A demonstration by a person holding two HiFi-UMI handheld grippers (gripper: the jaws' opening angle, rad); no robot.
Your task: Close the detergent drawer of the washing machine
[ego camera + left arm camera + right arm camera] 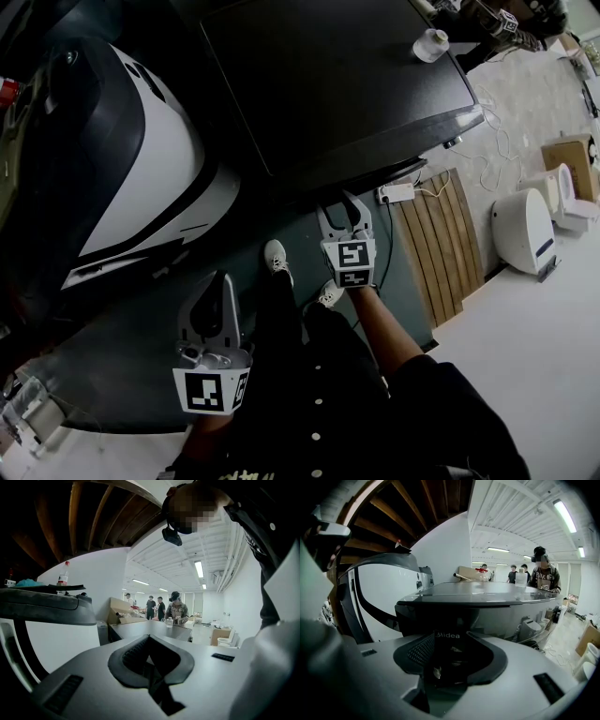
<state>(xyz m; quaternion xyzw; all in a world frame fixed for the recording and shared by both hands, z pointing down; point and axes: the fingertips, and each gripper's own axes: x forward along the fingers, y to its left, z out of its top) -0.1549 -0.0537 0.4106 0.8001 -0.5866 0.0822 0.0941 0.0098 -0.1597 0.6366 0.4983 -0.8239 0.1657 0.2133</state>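
The left tongs (223,277) are closed, tips together on nothing, hanging low beside the person's leg (281,328). The right tongs (345,208) stand partly open, close up to the front of the dark-topped washing machine (356,84). Its dark front panel marked Midea (447,636) shows in their gap, but I cannot tell whether they touch it or which part is the detergent drawer.

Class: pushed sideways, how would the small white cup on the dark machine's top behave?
The white cup looks small, so probably light. The machine top looks smooth and glossy, so it would likely slide. It stands close to the edge and might drop off.
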